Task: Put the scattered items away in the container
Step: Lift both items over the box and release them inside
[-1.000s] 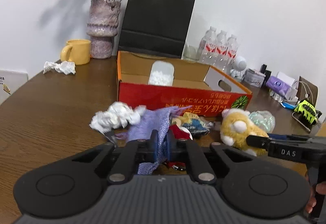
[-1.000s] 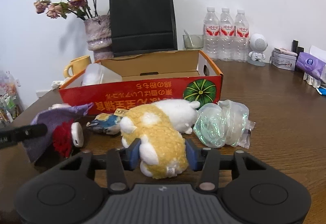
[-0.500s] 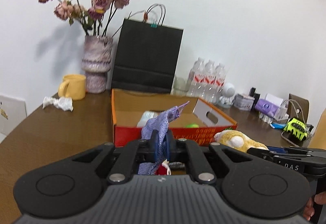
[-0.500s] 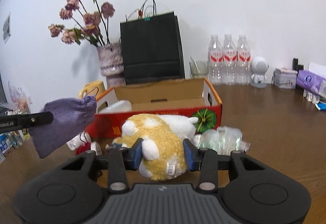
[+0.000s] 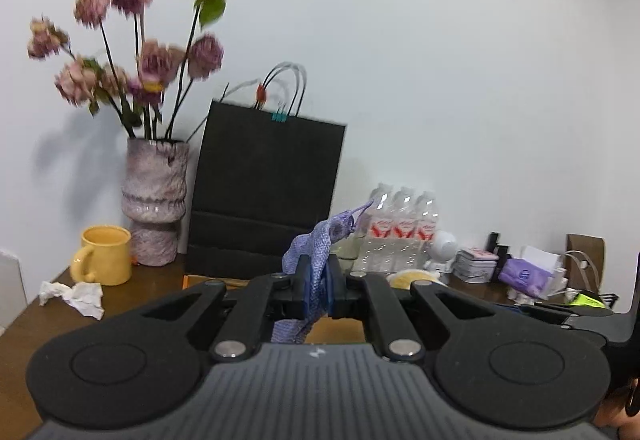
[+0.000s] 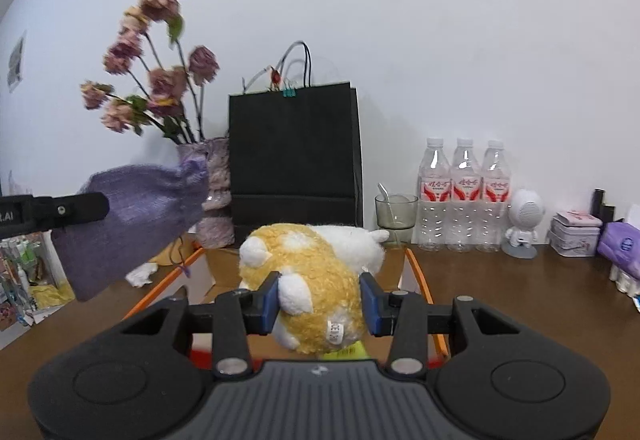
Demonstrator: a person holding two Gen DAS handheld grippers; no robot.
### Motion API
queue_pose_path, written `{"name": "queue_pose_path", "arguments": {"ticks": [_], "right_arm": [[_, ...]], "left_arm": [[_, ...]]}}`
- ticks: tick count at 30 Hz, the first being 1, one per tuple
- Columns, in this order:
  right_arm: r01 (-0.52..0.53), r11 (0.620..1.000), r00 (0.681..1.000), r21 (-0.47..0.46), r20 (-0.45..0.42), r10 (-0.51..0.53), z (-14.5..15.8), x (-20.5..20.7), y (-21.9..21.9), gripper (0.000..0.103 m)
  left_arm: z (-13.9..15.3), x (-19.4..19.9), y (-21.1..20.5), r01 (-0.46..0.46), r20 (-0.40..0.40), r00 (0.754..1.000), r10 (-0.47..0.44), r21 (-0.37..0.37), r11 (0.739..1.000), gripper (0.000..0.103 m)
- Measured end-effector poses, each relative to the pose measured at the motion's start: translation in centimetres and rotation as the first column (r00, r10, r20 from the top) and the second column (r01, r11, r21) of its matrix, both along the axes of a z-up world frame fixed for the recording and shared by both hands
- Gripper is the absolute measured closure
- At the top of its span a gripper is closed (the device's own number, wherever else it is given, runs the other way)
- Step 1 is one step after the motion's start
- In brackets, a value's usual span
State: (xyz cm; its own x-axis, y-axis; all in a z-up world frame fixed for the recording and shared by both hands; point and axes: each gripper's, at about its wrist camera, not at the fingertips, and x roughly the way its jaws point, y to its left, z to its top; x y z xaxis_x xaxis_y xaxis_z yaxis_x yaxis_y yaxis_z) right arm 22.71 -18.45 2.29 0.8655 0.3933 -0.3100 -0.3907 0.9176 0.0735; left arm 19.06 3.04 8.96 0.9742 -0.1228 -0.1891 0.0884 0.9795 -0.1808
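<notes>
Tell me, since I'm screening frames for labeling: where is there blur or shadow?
Left wrist view: the flowers are motion-smeared and cast a soft shadow on the wall; the purple pouch stays fairly sharp. Right wrist view: the flowers are blurred, the plush toy and water bottles crisp.

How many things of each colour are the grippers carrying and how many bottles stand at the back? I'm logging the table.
Purple, pouch in the left gripper: 1
Yellow and white, plush toy in the right gripper: 1
Clear, water bottles by the wall: 3
Total: 5
</notes>
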Motion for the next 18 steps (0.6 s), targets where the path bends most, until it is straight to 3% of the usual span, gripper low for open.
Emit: {"name": "queue_pose_path", "arguments": {"ticks": [5, 10, 12, 13, 14, 16, 17, 18], "right_arm": [[0.027, 0.999, 0.997, -0.023, -0.076, -0.029, -2.5, 7.4, 2.4, 0.063], [0.045, 0.998, 0.984, -0.041, -0.171, -0.052, -5.6, 12.7, 3.6, 0.063], [0.049, 0.997, 0.98, -0.056, -0.188, -0.059, -6.2, 13.8, 4.0, 0.062], [0.046, 0.997, 0.979, -0.058, -0.194, -0.056, -6.5, 14.0, 4.0, 0.06], [0.037, 0.997, 0.978, -0.063, -0.201, -0.049, -6.6, 14.1, 4.0, 0.053], [0.021, 0.997, 0.975, -0.077, -0.217, -0.037, -6.5, 14.1, 4.1, 0.028], [0.017, 0.996, 0.974, -0.086, -0.224, -0.036, -6.4, 14.0, 4.1, 0.007], [0.012, 0.995, 0.975, -0.096, -0.221, -0.034, -6.1, 13.6, 4.2, 0.0]], "left_arm": [[-3.4, 7.4, 1.4, -0.039, -0.11, 0.993, 0.038, -0.008, 0.999, 0.095], [-6.5, 11.9, 2.4, -0.027, -0.2, 0.979, 0.027, 0.002, 1.0, 0.095], [-7.1, 12.9, 2.4, -0.006, -0.226, 0.974, 0.006, 0.004, 1.0, 0.089], [-7.4, 13.2, 2.5, -0.008, -0.246, 0.969, 0.007, -0.002, 1.0, 0.073], [-7.6, 13.5, 2.5, -0.015, -0.26, 0.966, 0.012, -0.009, 1.0, 0.044], [-7.6, 13.3, 2.5, -0.032, -0.257, 0.966, 0.028, -0.013, 0.999, 0.015], [-7.5, 13.0, 2.5, -0.042, -0.245, 0.969, 0.039, -0.007, 0.999, 0.005], [-7.2, 12.8, 2.3, -0.05, -0.236, 0.971, 0.049, 0.002, 0.999, 0.0]]}}
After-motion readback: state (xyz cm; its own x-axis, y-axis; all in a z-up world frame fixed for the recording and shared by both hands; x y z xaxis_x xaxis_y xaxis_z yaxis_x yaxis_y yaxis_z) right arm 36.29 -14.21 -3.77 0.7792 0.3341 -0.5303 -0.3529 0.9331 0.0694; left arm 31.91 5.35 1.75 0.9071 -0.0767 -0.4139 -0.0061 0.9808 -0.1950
